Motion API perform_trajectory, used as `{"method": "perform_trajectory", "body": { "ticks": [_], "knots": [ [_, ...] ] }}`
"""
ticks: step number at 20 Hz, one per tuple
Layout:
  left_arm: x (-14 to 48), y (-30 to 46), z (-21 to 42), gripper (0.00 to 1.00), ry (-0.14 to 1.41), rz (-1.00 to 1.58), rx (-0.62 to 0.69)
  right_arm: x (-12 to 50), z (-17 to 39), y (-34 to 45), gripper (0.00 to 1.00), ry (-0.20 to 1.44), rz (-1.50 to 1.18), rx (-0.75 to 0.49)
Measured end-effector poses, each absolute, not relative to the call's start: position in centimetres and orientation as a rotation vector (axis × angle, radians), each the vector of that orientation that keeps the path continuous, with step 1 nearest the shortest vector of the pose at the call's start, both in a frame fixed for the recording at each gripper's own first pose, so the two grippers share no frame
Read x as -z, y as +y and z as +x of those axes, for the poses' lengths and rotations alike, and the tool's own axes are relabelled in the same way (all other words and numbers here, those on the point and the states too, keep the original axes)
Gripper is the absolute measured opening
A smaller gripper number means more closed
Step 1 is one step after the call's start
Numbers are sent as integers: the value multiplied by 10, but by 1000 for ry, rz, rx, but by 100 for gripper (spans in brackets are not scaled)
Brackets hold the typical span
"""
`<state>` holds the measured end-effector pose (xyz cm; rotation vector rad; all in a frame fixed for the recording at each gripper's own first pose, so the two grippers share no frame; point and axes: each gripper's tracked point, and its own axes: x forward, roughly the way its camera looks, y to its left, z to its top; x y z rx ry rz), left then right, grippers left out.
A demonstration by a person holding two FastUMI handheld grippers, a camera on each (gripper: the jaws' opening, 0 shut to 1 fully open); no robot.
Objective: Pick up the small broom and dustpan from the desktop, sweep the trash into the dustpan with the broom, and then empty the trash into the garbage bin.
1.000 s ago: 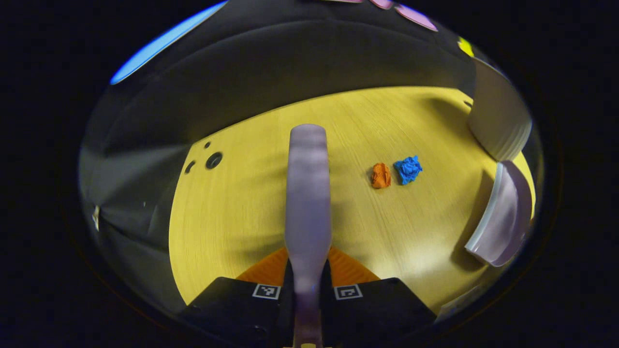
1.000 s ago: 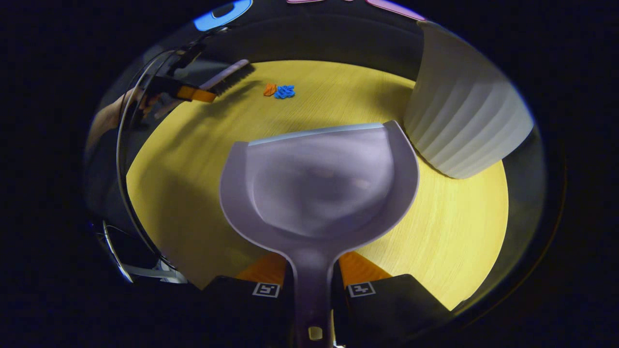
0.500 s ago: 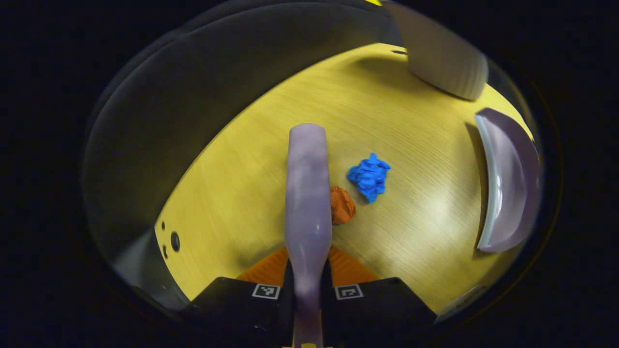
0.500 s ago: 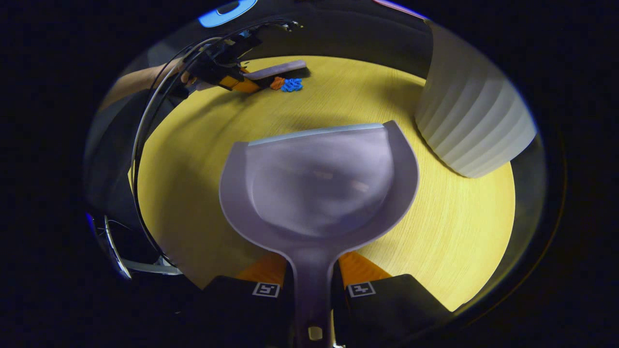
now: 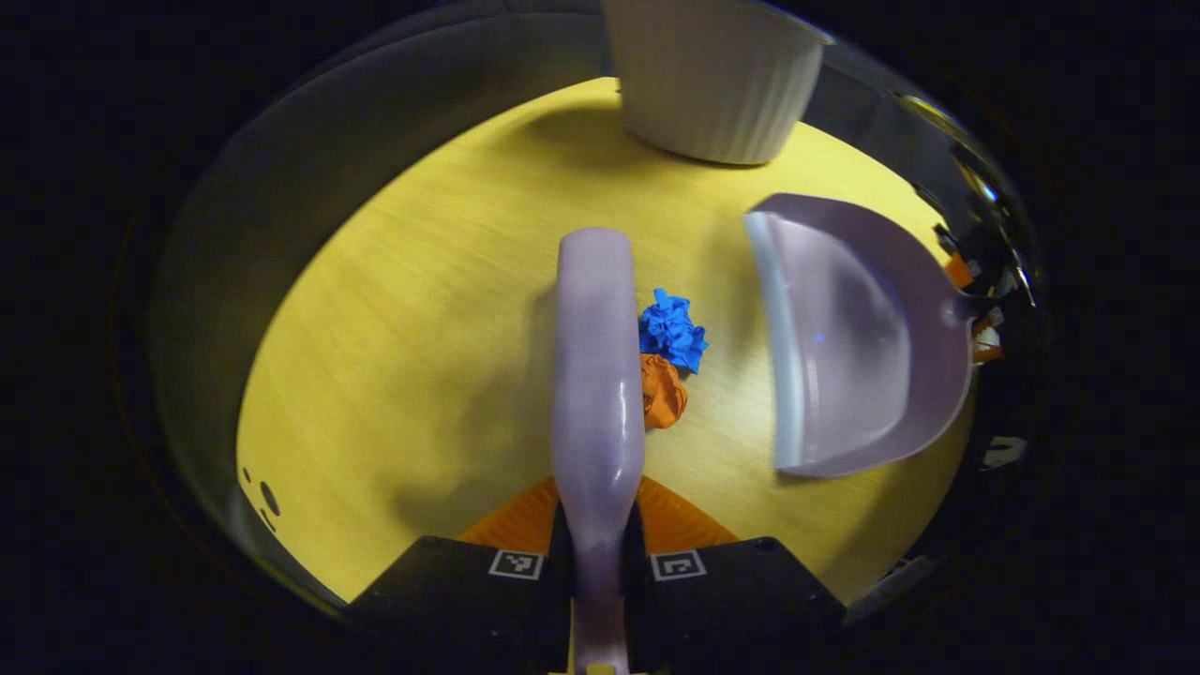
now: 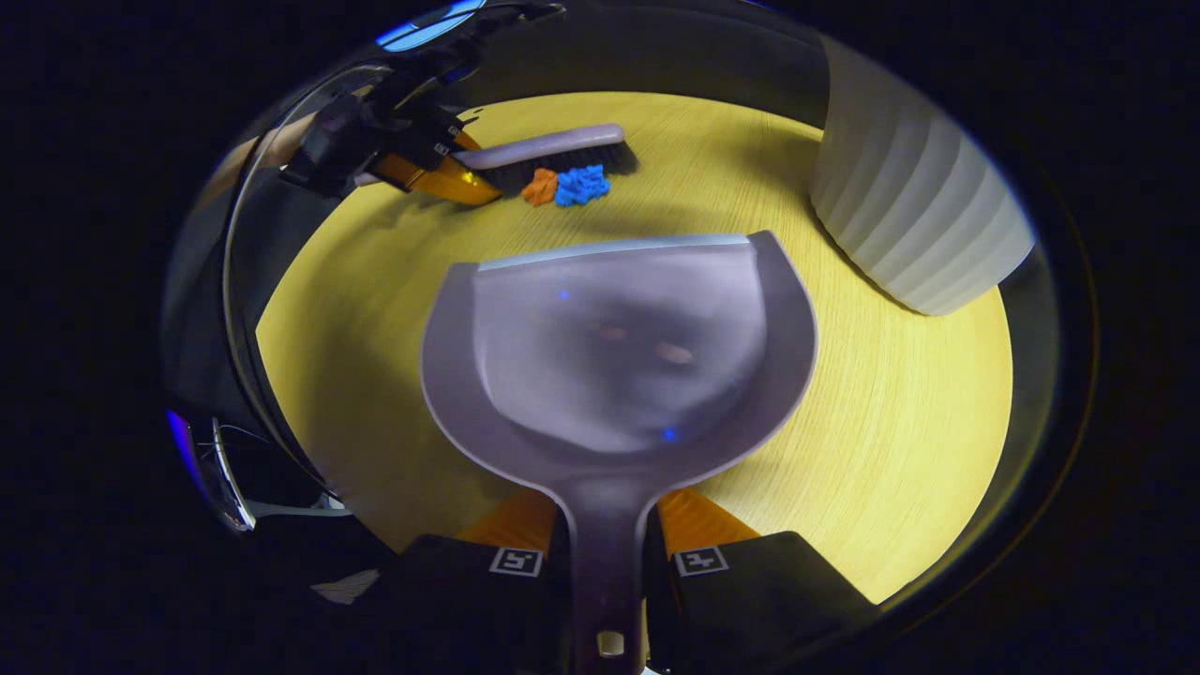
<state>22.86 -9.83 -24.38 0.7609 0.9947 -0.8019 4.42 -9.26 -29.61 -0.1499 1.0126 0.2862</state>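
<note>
Broom (image 5: 597,375) handle sits pinched between the two fingers of the left claw (image 5: 597,553) at the bottom of the left gripper view, and its pale lilac back runs straight away from the camera over the yellow wooden worktop (image 5: 422,356). Just beside the broom's right edge lies an orange paper wad (image 5: 662,392), touching or nearly touching it, and a blue paper wad (image 5: 671,330) sits right behind the orange one, against it. A little farther to the right, apart from the wads, the dustpan (image 5: 853,347) has its open lip turned toward them. At the far edge of the worktop stands a white ribbed garbage bin (image 5: 717,80), upright.

In the right gripper view the right claw (image 6: 605,562) is pressed onto the dustpan's handle from both sides, and the lilac pan (image 6: 619,352) spreads out directly ahead, its straight front lip farthest from the camera and low over the worktop (image 6: 891,422); whether the lip touches the wood cannot be told. Beyond the lip lie the orange wad (image 6: 540,186) and the blue wad (image 6: 581,185) side by side, with the broom's dark bristles (image 6: 572,159) just behind them. The bin (image 6: 914,225) stands off to the right.
</note>
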Motion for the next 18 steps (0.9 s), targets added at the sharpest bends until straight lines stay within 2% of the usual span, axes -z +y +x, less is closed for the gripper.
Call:
{"method": "perform_trajectory", "body": {
  "ticks": [1,6,7,9,12,15,17,18],
  "knots": [
    [246,-105,214,27,1017,738,823,298,44,-93,36,1011,-152,-290],
    [247,-132,165,27,1095,677,880,300,44,-95,36,991,-156,-307],
    [245,-136,158,31,1103,662,883,302,44,-95,36,989,-146,-303],
    [240,-139,146,27,1110,602,886,304,45,-98,36,978,-141,-289],
    [226,-136,145,31,1015,542,827,302,46,-96,36,939,-134,-275],
    [213,-120,142,27,926,445,733,298,48,-97,36,916,-117,-242],
    [212,-108,136,27,879,377,687,295,46,-96,36,909,-109,-220],
    [216,-100,136,30,865,349,672,295,45,-95,36,909,-123,-215]
  ]
}}
